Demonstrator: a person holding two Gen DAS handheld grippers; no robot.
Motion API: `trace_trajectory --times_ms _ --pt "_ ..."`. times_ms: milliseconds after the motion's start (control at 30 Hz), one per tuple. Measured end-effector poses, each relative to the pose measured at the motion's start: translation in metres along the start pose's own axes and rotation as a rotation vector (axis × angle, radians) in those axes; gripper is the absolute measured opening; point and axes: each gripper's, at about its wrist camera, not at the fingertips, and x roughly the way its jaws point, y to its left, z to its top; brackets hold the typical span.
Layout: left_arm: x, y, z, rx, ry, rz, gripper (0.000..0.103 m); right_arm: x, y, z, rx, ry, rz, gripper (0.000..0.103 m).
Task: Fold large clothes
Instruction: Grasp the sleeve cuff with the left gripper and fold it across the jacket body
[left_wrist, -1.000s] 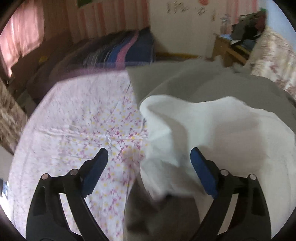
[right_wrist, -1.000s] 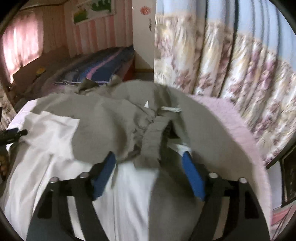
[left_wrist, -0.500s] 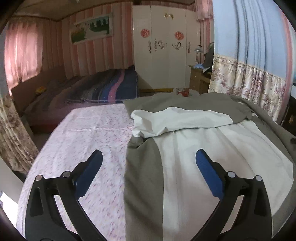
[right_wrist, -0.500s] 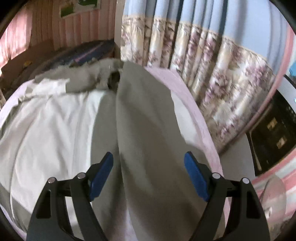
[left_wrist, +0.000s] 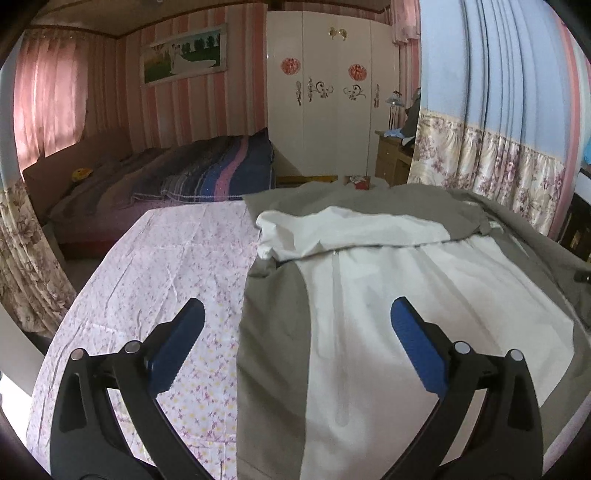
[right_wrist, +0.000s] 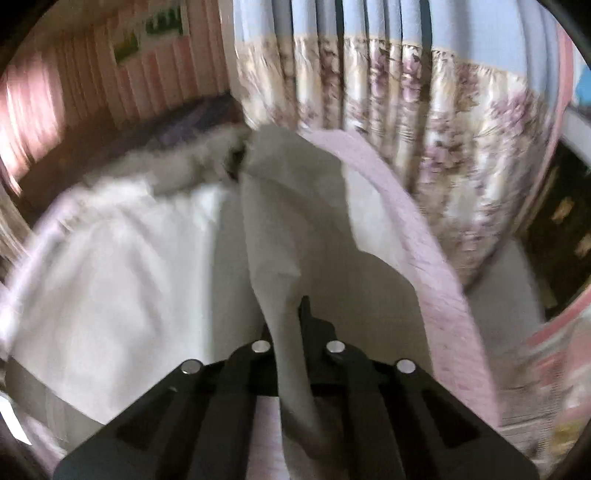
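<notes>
Your right tool (right_wrist: 286, 325) pinches a grey fold of the garment (right_wrist: 110, 266), which spreads toward 11 o'clock on the bed (left_wrist: 155, 266). Your left tool (left_wrist: 295, 347) gapes wide above its edge.

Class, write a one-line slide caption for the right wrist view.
Right gripper shut on a grey fold of the jacket, lifting it above the bed beside the flowered curtain.

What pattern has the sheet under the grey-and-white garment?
Pale pink bed sheet with small purple and yellow flowers; clearest in left wrist view.
</notes>
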Motion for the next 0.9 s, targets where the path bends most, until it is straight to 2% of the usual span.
trace_trajectory --times_ms 100,167,333,467,500,567,600,667,767,900 --pt "-0.003 -0.006 0.011 0.005 -0.023 -0.003 0.100 -0.009 0.026 0.020 -0.011 -0.018 0.147 0.001" --pt "-0.007 -0.012 0.019 0.019 -0.040 -0.009 0.100 -0.013 0.052 0.031 -0.047 -0.031 0.203 0.001" --pt "-0.014 -0.023 0.028 0.043 -0.059 -0.029 0.100 -0.011 0.120 0.048 -0.127 -0.054 0.309 0.002" --pt "-0.017 -0.025 0.030 0.037 -0.063 -0.034 0.100 0.019 0.180 0.056 -0.191 -0.027 0.349 0.007" --pt "-0.016 -0.023 0.030 0.026 -0.058 -0.037 0.100 0.034 0.194 0.055 -0.191 0.003 0.369 0.013" --pt "-0.011 -0.019 0.028 -0.008 -0.035 -0.044 0.100 0.045 0.207 0.051 -0.163 0.024 0.441 0.073" --pt "-0.010 -0.016 0.026 -0.029 -0.026 -0.044 0.100 0.042 0.208 0.051 -0.155 -0.011 0.445 0.078" --pt "-0.007 -0.015 0.020 -0.058 -0.005 -0.049 0.100 0.032 0.207 0.049 -0.168 -0.069 0.421 0.079" --pt "-0.001 -0.025 0.007 -0.061 0.038 -0.067 0.100 0.025 0.192 0.048 -0.172 -0.129 0.317 0.082" --pt "0.010 -0.053 -0.014 -0.051 0.112 -0.144 0.100 0.033 0.152 0.041 -0.116 -0.126 0.237 0.082"
